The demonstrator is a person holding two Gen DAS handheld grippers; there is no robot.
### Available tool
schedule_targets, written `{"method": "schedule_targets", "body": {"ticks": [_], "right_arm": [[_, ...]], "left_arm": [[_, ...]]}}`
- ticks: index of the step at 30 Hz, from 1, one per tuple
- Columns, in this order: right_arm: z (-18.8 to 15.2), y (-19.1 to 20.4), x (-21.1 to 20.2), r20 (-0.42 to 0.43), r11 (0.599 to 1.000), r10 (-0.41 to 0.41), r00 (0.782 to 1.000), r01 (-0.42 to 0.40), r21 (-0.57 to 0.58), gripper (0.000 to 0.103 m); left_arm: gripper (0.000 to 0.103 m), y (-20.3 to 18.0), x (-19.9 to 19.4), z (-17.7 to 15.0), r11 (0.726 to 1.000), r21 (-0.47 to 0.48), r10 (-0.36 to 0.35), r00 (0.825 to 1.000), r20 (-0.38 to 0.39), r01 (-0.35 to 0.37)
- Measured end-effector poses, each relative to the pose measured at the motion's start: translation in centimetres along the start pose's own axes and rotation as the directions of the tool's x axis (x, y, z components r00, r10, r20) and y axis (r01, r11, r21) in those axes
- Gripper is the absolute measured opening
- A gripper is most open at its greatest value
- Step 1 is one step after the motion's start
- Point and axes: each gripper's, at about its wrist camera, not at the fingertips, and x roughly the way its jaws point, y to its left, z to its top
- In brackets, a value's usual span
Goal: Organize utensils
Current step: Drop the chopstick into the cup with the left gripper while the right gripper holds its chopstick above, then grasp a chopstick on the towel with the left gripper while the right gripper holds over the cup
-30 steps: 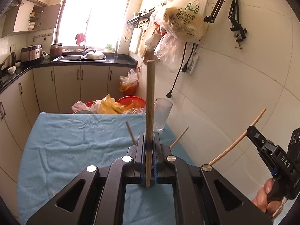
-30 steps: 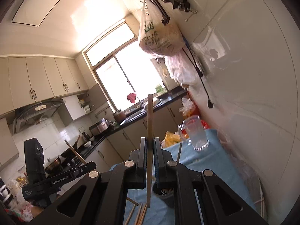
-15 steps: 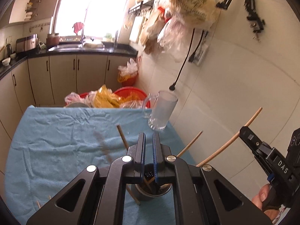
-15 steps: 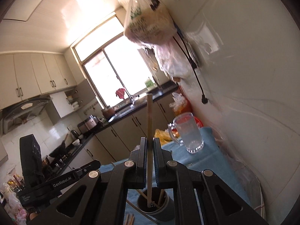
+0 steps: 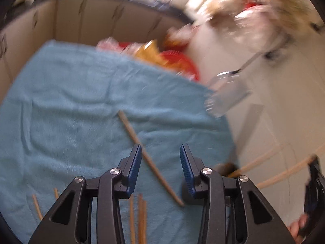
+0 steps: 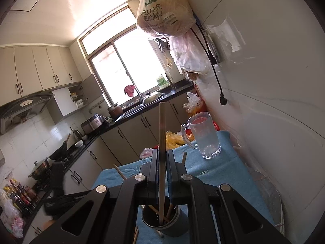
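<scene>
In the blurred left wrist view my left gripper (image 5: 160, 166) is open and empty above the blue cloth (image 5: 71, 109). A wooden chopstick (image 5: 149, 158) leans out of the dark holder (image 5: 185, 193), which is mostly hidden behind the right finger. Several loose chopsticks (image 5: 140, 217) lie on the cloth below. In the right wrist view my right gripper (image 6: 161, 162) is shut on an upright chopstick (image 6: 161, 134); its lower end reaches into the dark utensil holder (image 6: 164, 221), which holds other chopsticks.
A glass mug (image 6: 204, 136) stands on the cloth near the tiled wall; it shows blurred in the left wrist view (image 5: 227, 95). Red basins with bags (image 5: 174, 59) sit beyond the table's far edge. Plastic bags (image 6: 165, 14) hang overhead. Loose chopsticks (image 6: 135, 233) lie by the holder.
My left gripper let its chopstick go into the holder, opened wide and swung down and left. My right gripper lowered its chopstick until the tip entered the holder.
</scene>
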Motion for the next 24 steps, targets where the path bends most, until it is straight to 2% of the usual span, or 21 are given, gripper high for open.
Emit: {"method": "schedule_targets", "body": {"ticks": [5,9,12,14,16,17,19,20,22,24], "right_arm": [[-0.2,0.3,0.4,-0.010,1.000,0.003,1.000,-0.003,-0.007,0.007],[-0.2,0.7,0.8,-0.017,1.000,0.004,1.000,-0.005,-0.026,0.007],[-0.3,0.8,1.0,-0.019,0.999,0.004,1.000,-0.005,-0.037,0.007],[-0.3,0.7,1.1,-0.020,0.999,0.004,1.000,-0.005,-0.039,0.007],[-0.3,0.5,1.2,-0.023,0.999,0.005,1.000,-0.006,-0.037,0.007],[-0.4,0.5,1.2,-0.022,0.999,0.005,1.000,-0.006,-0.035,0.007],[-0.4,0.2,1.3,-0.024,1.000,0.006,1.000,-0.007,-0.030,0.007],[-0.4,0.0,1.3,-0.024,1.000,0.005,1.000,-0.005,-0.025,0.007],[-0.5,-0.2,1.2,-0.026,1.000,0.003,1.000,-0.004,-0.021,0.007],[-0.4,-0.5,1.2,-0.025,1.000,0.000,1.000,0.000,-0.017,0.007]], "left_arm": [[0.037,2.3,6.0,1.6,0.995,-0.082,0.052,0.991,-0.124,-0.063],[0.037,2.3,9.4,2.3,0.987,-0.082,0.121,0.975,-0.186,-0.138],[0.037,1.5,10.5,2.9,0.978,-0.038,0.195,0.963,-0.184,-0.205],[0.028,0.9,10.9,3.2,0.969,-0.025,0.238,0.954,-0.184,-0.246],[0.013,0.2,11.1,3.0,0.950,0.006,0.309,0.937,-0.161,-0.312],[0.012,-0.1,11.2,2.8,0.938,0.027,0.347,0.927,-0.141,-0.347],[0.008,-0.3,11.0,2.6,0.928,0.028,0.373,0.920,-0.120,-0.372],[0.007,-0.2,10.9,2.5,0.927,0.023,0.375,0.920,-0.110,-0.375],[0.006,0.1,10.5,2.3,0.938,0.000,0.346,0.933,-0.097,-0.348],[0.006,0.8,9.6,1.9,0.962,-0.038,0.266,0.959,-0.101,-0.271]]}}
